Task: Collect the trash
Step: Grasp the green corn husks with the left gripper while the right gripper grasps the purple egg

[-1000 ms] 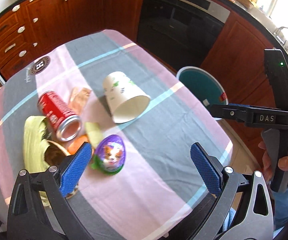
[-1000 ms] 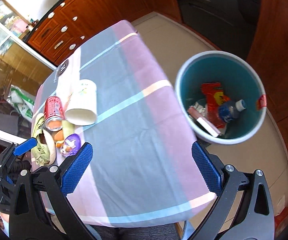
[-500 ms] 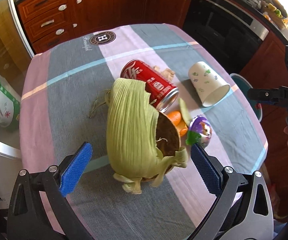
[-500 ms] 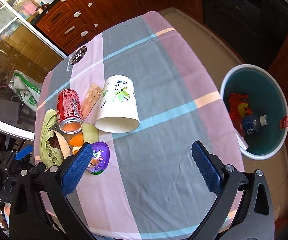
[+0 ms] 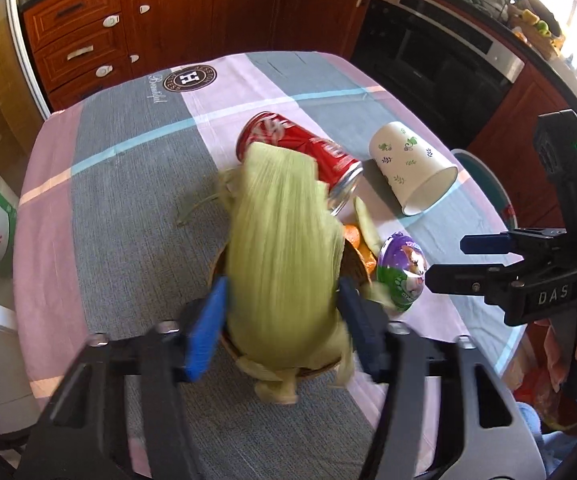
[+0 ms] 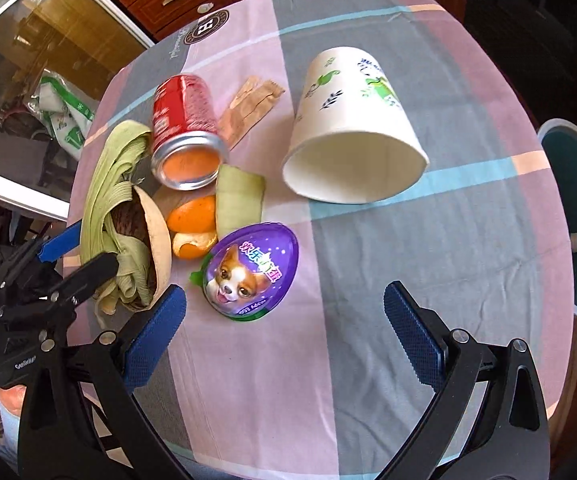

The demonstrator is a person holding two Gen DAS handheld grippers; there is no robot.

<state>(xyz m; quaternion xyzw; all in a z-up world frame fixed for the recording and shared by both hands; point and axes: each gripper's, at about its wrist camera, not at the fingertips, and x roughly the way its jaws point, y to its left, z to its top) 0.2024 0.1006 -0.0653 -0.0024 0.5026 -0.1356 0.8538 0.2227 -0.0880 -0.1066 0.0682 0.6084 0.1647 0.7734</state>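
Left wrist view: left tool (image 5: 282, 312) jaws just closing around corn husk (image 5: 284, 248) (contact blurred), for binning.
Right tool (image 6: 284, 344): wide open, empty, above counter (image 6: 448, 280).

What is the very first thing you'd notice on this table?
Probably the big green corn husk at the near edge of the checked tablecloth, caught between the left gripper whose jaws have just been closing on it. Next to it lie a red can on its side and a purple egg with a puppy picture.
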